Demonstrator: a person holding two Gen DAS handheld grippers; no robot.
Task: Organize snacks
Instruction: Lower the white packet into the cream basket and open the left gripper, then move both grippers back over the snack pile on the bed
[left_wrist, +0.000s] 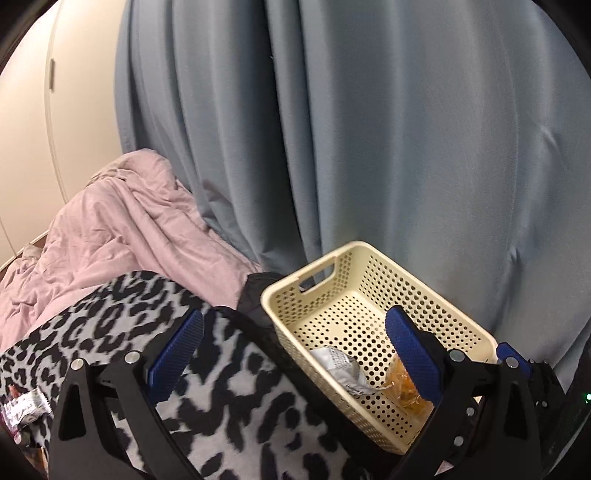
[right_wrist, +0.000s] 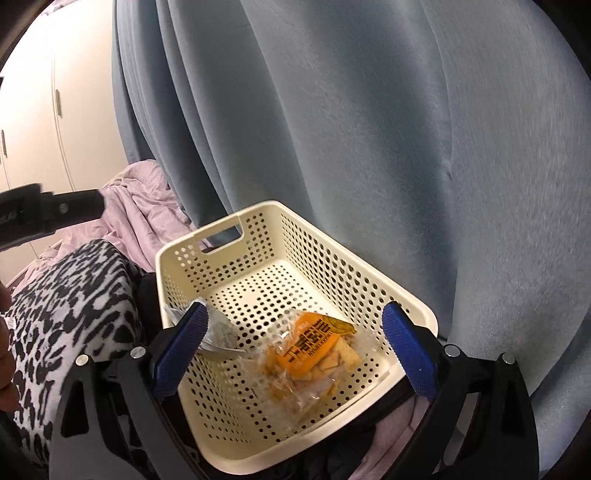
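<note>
The left gripper (left_wrist: 293, 347), wide open and empty, hung over the leopard blanket (left_wrist: 229, 398), nearer than the right to the silver snack packet (left_wrist: 26, 404) lying low to its left, outside the basket (left_wrist: 436, 280).

Basket (right_wrist: 295, 236) is open on top, far half bare; orange snack bag (right_wrist: 314, 354) and silver wrapper (right_wrist: 218, 332) crowd the near end, curtain (right_wrist: 369, 110) right behind.

Perforated matt cream plastic basket (right_wrist: 354, 258); glossy clear-film snack bag (right_wrist: 314, 354) beside crinkled silver foil packet (right_wrist: 218, 332); fuzzy leopard-print fleece blanket (left_wrist: 229, 369); wrinkled pink cotton-like sheet (left_wrist: 122, 221); matt blue-grey curtain (right_wrist: 369, 129); ribbed blue gripper pads (right_wrist: 408, 350).
</note>
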